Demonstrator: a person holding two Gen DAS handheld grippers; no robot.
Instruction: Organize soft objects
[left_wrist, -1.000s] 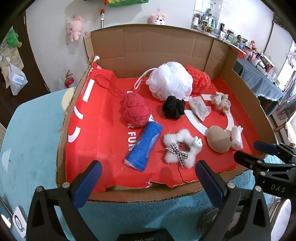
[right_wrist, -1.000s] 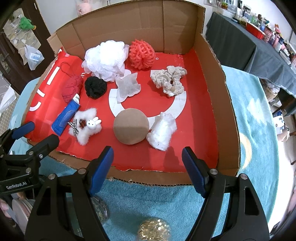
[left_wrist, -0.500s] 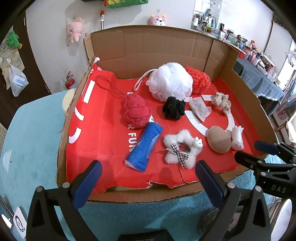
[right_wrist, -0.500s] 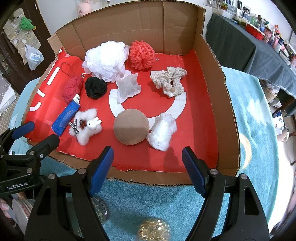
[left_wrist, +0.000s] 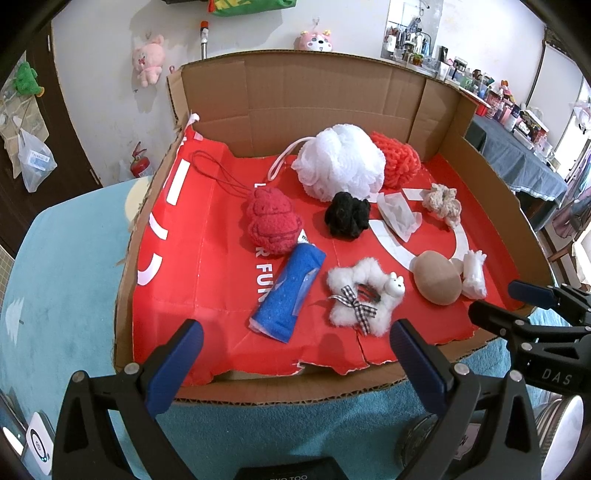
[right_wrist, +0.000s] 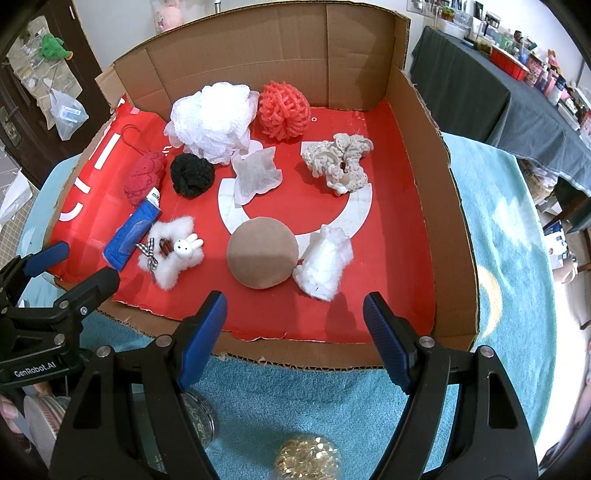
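Note:
A cardboard box (left_wrist: 314, 99) (right_wrist: 454, 229) with a red liner holds several soft objects: a white mesh pouf (left_wrist: 340, 162) (right_wrist: 210, 118), a coral pouf (left_wrist: 399, 162) (right_wrist: 284, 110), a red knit ball (left_wrist: 271, 221) (right_wrist: 144, 177), a black scrunchie (left_wrist: 347, 216) (right_wrist: 192, 173), a beige crochet scrunchie (left_wrist: 443, 203) (right_wrist: 340, 158), a blue tube (left_wrist: 288, 295) (right_wrist: 133, 229), a white fluffy bunny scrunchie (left_wrist: 362, 295) (right_wrist: 173, 251), a tan round puff (left_wrist: 437, 282) (right_wrist: 262, 251) and a white fluff (right_wrist: 325, 258). My left gripper (left_wrist: 295, 354) and right gripper (right_wrist: 295, 332) are open and empty at the box's front edge.
The box stands on a teal cloth (left_wrist: 66, 258) (right_wrist: 498, 236). A gold ball (right_wrist: 306, 461) and a round clear lid (right_wrist: 201, 417) lie below the right gripper. A thin white tissue (right_wrist: 255, 175) lies mid-box. A dark-clothed table (right_wrist: 480, 92) stands at the right.

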